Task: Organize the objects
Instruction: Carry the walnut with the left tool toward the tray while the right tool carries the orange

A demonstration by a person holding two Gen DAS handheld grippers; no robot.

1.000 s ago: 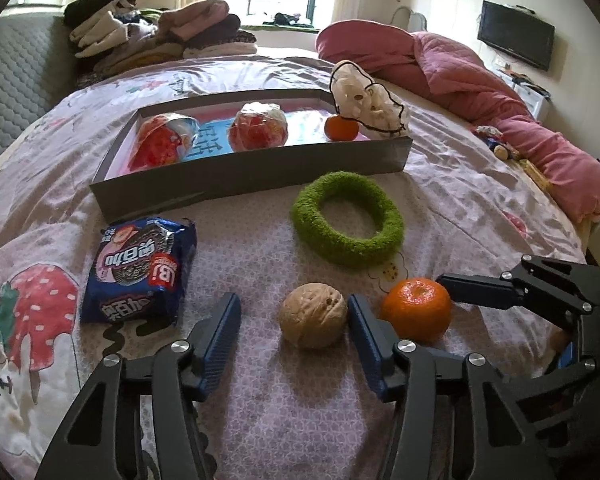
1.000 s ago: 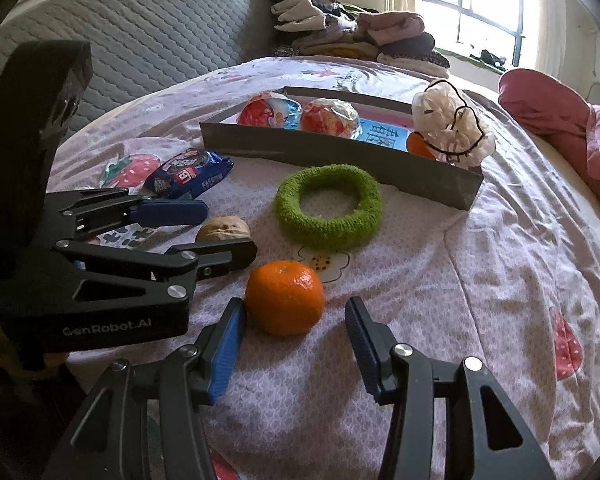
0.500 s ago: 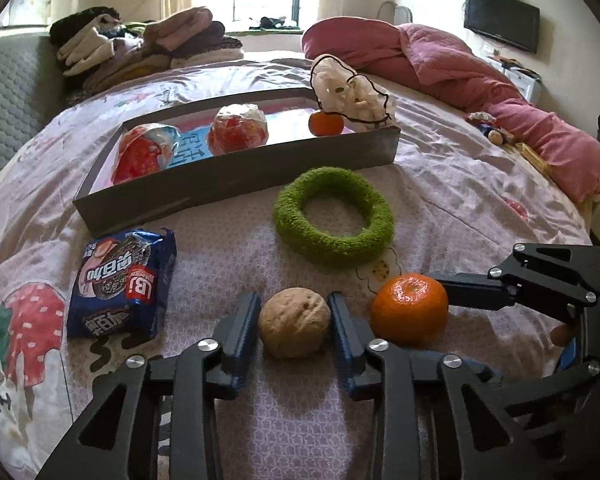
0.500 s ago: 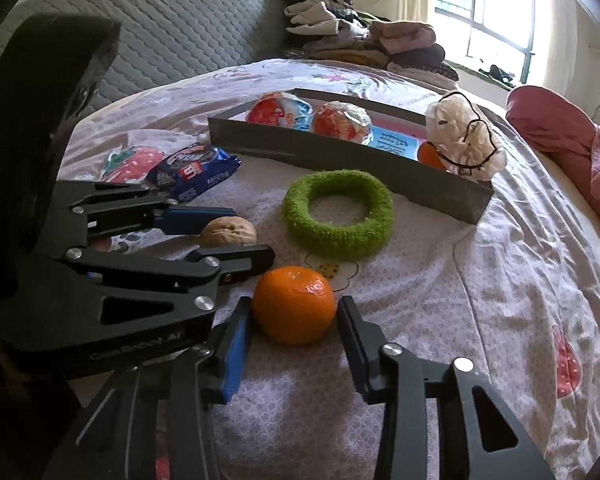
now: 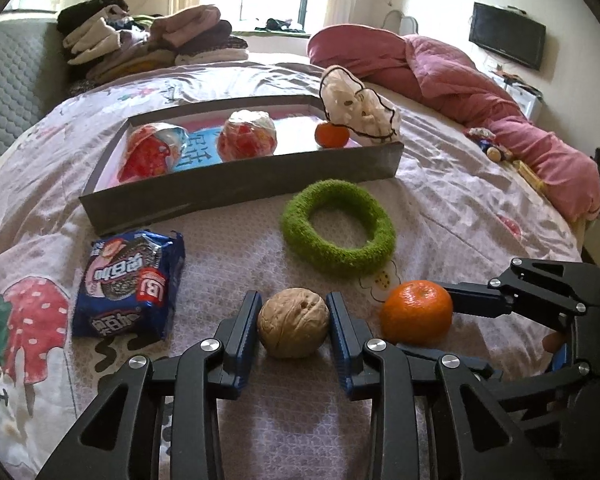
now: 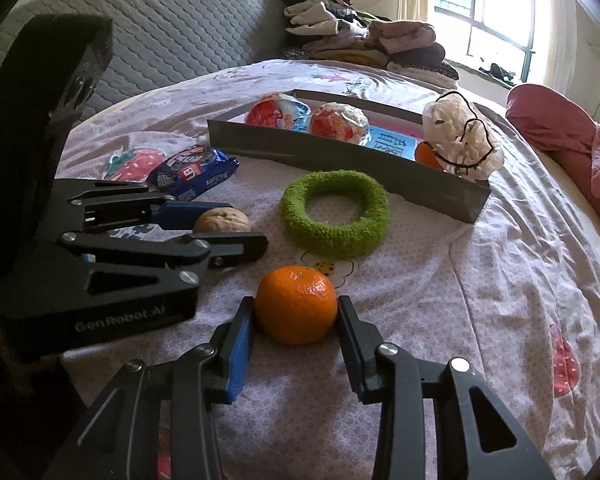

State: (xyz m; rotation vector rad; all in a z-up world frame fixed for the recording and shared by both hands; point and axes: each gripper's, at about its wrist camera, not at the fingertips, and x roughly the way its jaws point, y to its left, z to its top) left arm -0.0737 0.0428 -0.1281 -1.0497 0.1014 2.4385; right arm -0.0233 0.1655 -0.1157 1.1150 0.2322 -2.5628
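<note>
On the bed (image 5: 440,184), the left gripper (image 5: 293,326) is clamping the walnut (image 5: 293,328), the right gripper (image 6: 296,318) the tangerine (image 6: 296,304); both should be lifting straight up, gently, toward the tray (image 5: 240,188).

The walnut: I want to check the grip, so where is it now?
In the left wrist view the walnut sits low in the middle on the bedspread, pinched in the left gripper, with the orange to its right.

Folded clothes (image 5: 156,40), a pink quilt (image 5: 452,76), a wall television (image 5: 508,40).
</note>
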